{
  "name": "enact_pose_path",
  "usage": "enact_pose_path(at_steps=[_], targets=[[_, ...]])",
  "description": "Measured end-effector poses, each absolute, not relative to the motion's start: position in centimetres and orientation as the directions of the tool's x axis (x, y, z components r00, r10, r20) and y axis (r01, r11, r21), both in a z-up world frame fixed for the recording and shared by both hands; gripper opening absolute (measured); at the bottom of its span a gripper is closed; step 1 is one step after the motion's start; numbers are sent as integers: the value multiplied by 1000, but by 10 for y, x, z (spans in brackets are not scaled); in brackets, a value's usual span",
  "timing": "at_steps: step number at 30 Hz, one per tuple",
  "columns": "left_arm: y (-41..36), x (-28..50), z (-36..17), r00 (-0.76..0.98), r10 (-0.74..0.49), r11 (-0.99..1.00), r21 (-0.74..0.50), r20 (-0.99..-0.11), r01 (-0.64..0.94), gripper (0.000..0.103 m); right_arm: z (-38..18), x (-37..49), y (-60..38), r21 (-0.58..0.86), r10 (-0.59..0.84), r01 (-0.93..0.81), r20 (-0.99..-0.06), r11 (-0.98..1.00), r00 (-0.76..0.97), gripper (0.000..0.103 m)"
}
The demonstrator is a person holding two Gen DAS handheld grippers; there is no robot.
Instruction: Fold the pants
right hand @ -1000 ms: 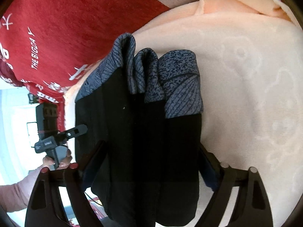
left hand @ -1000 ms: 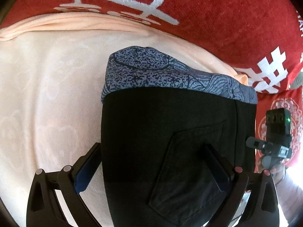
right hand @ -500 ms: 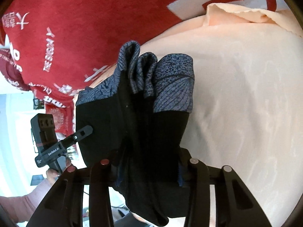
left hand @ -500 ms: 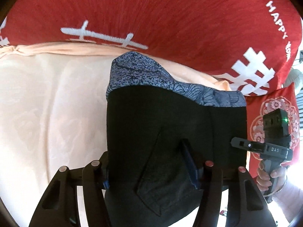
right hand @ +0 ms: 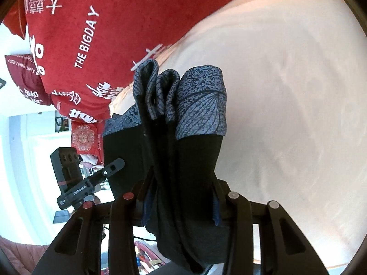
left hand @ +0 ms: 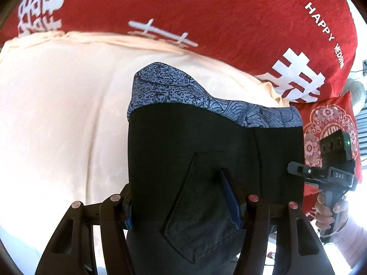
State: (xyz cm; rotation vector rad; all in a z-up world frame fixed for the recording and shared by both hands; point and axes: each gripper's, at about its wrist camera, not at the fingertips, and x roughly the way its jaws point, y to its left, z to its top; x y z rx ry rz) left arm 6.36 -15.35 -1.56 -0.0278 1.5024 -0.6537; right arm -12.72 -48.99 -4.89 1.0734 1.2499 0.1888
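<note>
Both claws clamped on the black pants: left claw by the back pocket, right claw on the bunched side. Pants held up over a peach sheet, blue band on top, red blanket behind.

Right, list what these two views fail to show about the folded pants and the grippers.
- Left wrist view: the lower end of the black pants with a blue patterned band is cut off by the bottom edge.
- Right wrist view: the inner folded layers are lost in dark shadow.
- Both views: cloth covers the pad contact of the left gripper and the right gripper.
- What lies under the peach blanket is hidden.
</note>
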Motion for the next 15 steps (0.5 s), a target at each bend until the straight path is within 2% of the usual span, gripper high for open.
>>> enact_pose_path(at_steps=[5, 9, 12, 14, 15], targets=[[-134, 55, -31, -75, -402, 820, -395, -913, 413, 62, -61, -140, -465, 719, 629, 453, -688, 526, 361, 43], [-120, 51, -64, -89, -355, 842, -360, -931, 402, 62, -80, -139, -451, 643, 571, 453, -763, 618, 303, 43], [-109, 49, -78, -41, -355, 854, -342, -934, 392, 81, -91, -136, -447, 598, 522, 442, -800, 668, 294, 50], [-106, 50, -83, -35, -360, 854, -344, -932, 390, 89, -96, -137, -449, 592, 513, 451, -805, 668, 297, 56], [-105, 50, -85, -24, -350, 858, -331, -936, 392, 97, -97, -137, -449, 585, 505, 454, -810, 672, 298, 58]])
